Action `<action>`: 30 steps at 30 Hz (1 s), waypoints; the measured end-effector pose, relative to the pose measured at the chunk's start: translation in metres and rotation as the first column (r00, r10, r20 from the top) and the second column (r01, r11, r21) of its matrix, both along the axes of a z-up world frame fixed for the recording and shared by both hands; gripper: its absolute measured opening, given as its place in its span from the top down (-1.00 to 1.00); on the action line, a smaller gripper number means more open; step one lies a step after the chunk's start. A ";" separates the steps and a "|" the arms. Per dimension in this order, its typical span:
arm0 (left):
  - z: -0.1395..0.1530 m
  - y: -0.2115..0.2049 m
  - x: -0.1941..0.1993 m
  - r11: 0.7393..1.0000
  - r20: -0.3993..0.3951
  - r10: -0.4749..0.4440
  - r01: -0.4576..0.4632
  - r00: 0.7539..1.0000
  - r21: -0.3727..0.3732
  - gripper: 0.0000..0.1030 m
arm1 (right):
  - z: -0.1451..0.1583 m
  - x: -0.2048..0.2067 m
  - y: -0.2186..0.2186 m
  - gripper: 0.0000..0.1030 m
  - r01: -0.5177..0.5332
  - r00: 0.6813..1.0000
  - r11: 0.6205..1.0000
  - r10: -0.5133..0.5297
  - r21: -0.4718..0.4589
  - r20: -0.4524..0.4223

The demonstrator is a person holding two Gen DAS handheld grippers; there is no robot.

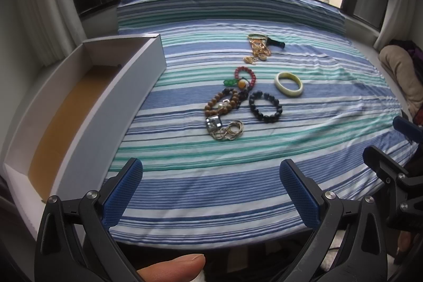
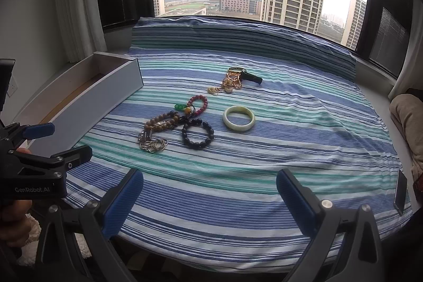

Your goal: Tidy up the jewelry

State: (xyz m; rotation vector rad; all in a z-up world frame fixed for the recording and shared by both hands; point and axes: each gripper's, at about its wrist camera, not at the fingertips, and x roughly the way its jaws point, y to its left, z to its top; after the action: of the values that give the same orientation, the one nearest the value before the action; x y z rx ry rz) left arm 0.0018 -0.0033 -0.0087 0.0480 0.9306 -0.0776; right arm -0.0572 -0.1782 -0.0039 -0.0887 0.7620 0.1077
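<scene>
Jewelry lies in the middle of a striped cloth (image 1: pixel 238 192): a pale jade bangle (image 1: pixel 288 84) (image 2: pixel 239 120), a black bead bracelet (image 1: pixel 265 107) (image 2: pixel 197 134), a brown wooden bead bracelet (image 1: pixel 221 103) (image 2: pixel 160 123), a red bead bracelet (image 1: pixel 245 75) (image 2: pixel 198 103), silver rings (image 1: pixel 229 132) (image 2: pixel 154 145) and gold chains (image 1: pixel 259 49) (image 2: pixel 232 81). An open white box (image 1: pixel 87 107) (image 2: pixel 87 97) stands at the left. My left gripper (image 1: pixel 211 192) and right gripper (image 2: pixel 210 200) are both open and empty, near the cloth's front edge, well short of the jewelry.
A dark watch or strap (image 1: pixel 276 42) lies beside the gold chains. A beige cushion (image 1: pixel 401 70) sits at the right edge. A window runs behind the cloth. The right gripper shows in the left wrist view (image 1: pixel 391 149); the left gripper shows in the right wrist view (image 2: pixel 47 144).
</scene>
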 end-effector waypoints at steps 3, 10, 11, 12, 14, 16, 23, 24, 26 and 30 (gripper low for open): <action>-0.001 0.000 -0.001 1.000 0.001 0.000 0.000 1.000 0.001 -0.99 | 0.000 0.000 0.000 -0.99 0.000 1.000 1.000 0.000 -0.001 0.001; -0.003 -0.001 -0.003 1.000 -0.004 -0.004 0.004 1.000 0.001 -0.99 | 0.001 0.000 0.000 -0.99 -0.002 1.000 1.000 0.002 -0.002 -0.001; -0.003 -0.001 -0.003 1.000 -0.005 -0.003 0.003 1.000 -0.001 -0.99 | 0.001 0.001 0.000 -0.99 -0.002 1.000 1.000 0.002 -0.001 -0.002; -0.003 0.000 -0.002 1.000 -0.008 -0.002 0.002 1.000 -0.004 -0.99 | 0.000 0.001 0.000 -0.99 -0.001 1.000 1.000 0.001 -0.001 -0.003; -0.004 0.003 0.001 1.000 -0.020 0.002 -0.003 1.000 -0.014 -0.99 | 0.000 0.001 0.001 -0.99 -0.001 1.000 1.000 0.001 -0.004 -0.004; -0.006 0.005 0.002 1.000 -0.027 0.010 -0.010 1.000 -0.016 -0.99 | 0.001 0.001 0.002 -0.99 -0.002 1.000 1.000 0.002 -0.004 -0.001; -0.016 0.012 0.008 1.000 -0.077 0.023 -0.023 0.997 -0.002 -0.99 | -0.003 0.003 -0.001 -0.99 -0.002 1.000 1.000 0.002 0.006 -0.012; -0.017 0.013 0.010 1.000 -0.084 0.018 -0.018 0.996 -0.009 -0.99 | -0.004 0.004 -0.003 -0.99 0.001 1.000 1.000 0.000 0.009 -0.016; -0.019 0.017 0.015 1.000 -0.100 0.009 -0.012 0.995 -0.027 -0.99 | -0.005 0.006 -0.006 -0.99 0.006 1.000 1.000 -0.006 0.014 -0.020; -0.031 0.021 0.035 0.997 -0.139 -0.035 0.025 0.990 -0.071 -0.99 | -0.007 0.008 -0.011 -0.99 0.012 1.000 1.000 -0.012 0.023 -0.026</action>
State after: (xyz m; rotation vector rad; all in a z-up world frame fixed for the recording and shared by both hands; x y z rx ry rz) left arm 0.0365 0.0176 -0.0393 -0.0074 1.0669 -0.1425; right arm -0.0490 -0.1888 -0.0110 -0.0605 0.7866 0.1067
